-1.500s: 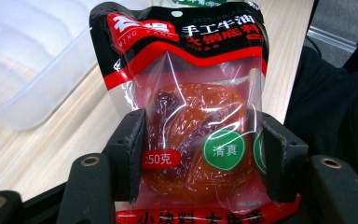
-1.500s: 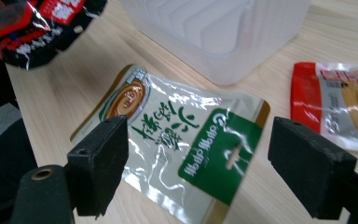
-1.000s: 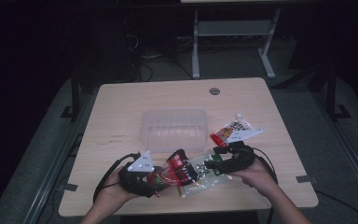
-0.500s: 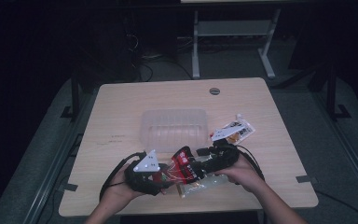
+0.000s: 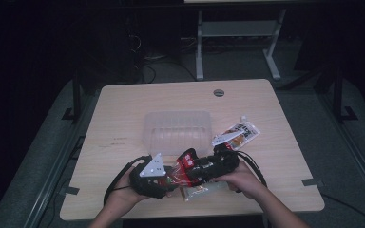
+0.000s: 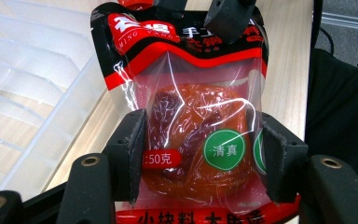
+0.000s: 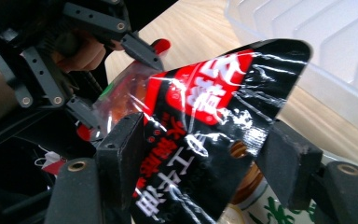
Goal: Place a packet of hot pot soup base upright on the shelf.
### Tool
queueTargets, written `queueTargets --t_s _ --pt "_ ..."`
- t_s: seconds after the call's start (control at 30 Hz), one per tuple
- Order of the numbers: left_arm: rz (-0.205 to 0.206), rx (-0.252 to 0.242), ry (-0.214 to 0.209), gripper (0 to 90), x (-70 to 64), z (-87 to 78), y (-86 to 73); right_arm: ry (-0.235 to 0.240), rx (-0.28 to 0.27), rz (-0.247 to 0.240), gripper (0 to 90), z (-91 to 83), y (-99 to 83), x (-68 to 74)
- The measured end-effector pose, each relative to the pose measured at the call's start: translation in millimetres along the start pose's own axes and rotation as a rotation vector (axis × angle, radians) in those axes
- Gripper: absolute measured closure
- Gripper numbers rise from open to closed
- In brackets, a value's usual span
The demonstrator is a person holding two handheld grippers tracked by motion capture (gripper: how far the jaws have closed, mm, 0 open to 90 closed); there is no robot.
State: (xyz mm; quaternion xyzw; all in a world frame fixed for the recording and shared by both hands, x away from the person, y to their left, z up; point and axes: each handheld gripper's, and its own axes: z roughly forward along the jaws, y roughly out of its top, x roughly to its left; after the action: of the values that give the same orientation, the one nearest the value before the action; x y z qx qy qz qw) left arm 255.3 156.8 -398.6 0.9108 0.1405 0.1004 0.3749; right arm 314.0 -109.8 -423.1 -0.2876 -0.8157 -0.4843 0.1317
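Snack pouch between both claws

We see one red-and-black snack pouch with a clear window, held off the surface near its front edge, just in front of the clear plastic tray. Inside sits a lumpy reddish-brown piece of food; a green round label and a red "50克" tag show on the window. White characters run across the red top band. The black upper end is creased and bent. Glossy film, sealed, lying roughly lengthwise between the two grippers.
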Motion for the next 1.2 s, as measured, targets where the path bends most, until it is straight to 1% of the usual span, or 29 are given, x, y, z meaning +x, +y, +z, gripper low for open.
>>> queueTargets --t_s 0.07,0.1,0.17,0.2,0.23,0.27,0.3,0.33,0.4,0.47,0.53,0.6,0.63,0.67,0.7,0.77,0.87,0.93,1.0,1.07,1.1,1.13,1.17,1.2 --pt "-0.005 -0.007 0.000 40.9 0.5 0.1 -0.1 0.001 -0.007 -0.005 41.5 -1.9 0.2 -0.6" --pt "-0.002 -0.004 0.002 40.9 1.0 0.4 0.2 0.011 -0.006 0.004 43.4 -2.7 0.3 -1.1" --pt "0.002 0.005 0.003 40.9 1.7 1.9 0.0 0.023 -0.006 -0.001 47.6 -2.2 0.4 -0.9" --pt "0.001 0.008 -0.001 40.9 2.0 2.8 -0.5 0.017 0.000 -0.005 50.4 -1.9 0.4 0.4" --pt "0.001 0.011 -0.002 40.9 2.4 3.2 -1.1 0.006 -0.001 -0.020 53.4 -1.8 0.3 1.1" --pt "-0.008 0.006 -0.004 40.9 2.2 4.0 -1.4 0.007 0.001 -0.020 56.0 -2.3 0.4 1.1" --pt "-0.004 0.009 -0.005 40.9 2.5 4.1 -1.2 0.008 0.000 -0.017 59.5 -2.9 0.5 1.0" --pt "0.002 0.010 -0.004 41.0 2.8 4.2 -0.8 0.002 -0.001 -0.026 62.9 -3.5 0.5 0.9" --pt "-0.001 0.011 -0.004 41.0 3.0 4.7 0.0 0.010 -0.003 -0.027 66.9 -3.8 0.6 0.3" --pt "-0.004 0.011 -0.005 41.1 3.3 5.4 0.1 0.011 -0.001 -0.039 69.9 -3.3 0.6 1.4" --pt "0.002 0.011 -0.006 41.2 2.9 5.1 -0.1 0.008 0.000 -0.042 74.1 -3.0 0.3 1.8" --pt "0.010 0.010 -0.008 41.1 3.0 4.2 -0.1 0.004 0.001 -0.064 78.7 -2.9 0.2 1.9" --pt "0.002 -0.004 -0.008 41.2 2.4 3.7 0.3 0.003 -0.003 -0.070 81.5 -3.3 0.2 2.5" --pt "0.002 -0.004 -0.008 41.2 2.4 3.7 0.3 0.003 -0.003 -0.070 81.5 -3.3 0.2 2.5" --pt "0.005 -0.005 -0.008 41.2 2.5 3.4 0.7 0.004 -0.014 -0.094 84.3 -4.8 0.2 3.2" --pt "0.010 -0.004 -0.008 41.2 2.0 3.0 1.5 0.001 -0.020 -0.103 85.3 -5.2 0.2 4.2" --pt "0.017 -0.003 -0.006 41.3 1.5 3.6 2.2 0.000 -0.023 -0.121 89.5 -5.5 -0.4 5.3" --pt "0.010 -0.002 -0.007 41.3 0.6 4.6 1.6 -0.007 -0.018 -0.134 89.8 -4.4 -1.2 6.3" --pt "0.019 -0.002 -0.005 41.3 0.7 4.6 1.1 -0.005 -0.017 -0.136 90.0 -4.4 -1.8 6.2" --pt "0.015 -0.016 -0.009 41.2 1.2 3.8 0.5 0.001 -0.029 -0.139 90.0 -5.5 -2.1 5.8" --pt "0.012 -0.024 -0.016 41.1 1.8 2.9 -0.1 0.015 -0.044 -0.120 90.0 -7.5 -2.0 6.4" --pt "0.006 -0.036 -0.016 40.9 1.5 3.2 -0.8 0.020 -0.051 -0.121 90.0 -8.1 -2.0 6.4" --pt "0.006 -0.036 -0.016 40.8 1.5 3.2 -0.8 0.020 -0.051 -0.121 90.0 -8.1 -2.0 6.4" --pt "0.009 -0.034 -0.020 40.8 1.6 3.1 -1.0 0.027 -0.064 -0.121 90.0 -9.1 -2.0 7.1"
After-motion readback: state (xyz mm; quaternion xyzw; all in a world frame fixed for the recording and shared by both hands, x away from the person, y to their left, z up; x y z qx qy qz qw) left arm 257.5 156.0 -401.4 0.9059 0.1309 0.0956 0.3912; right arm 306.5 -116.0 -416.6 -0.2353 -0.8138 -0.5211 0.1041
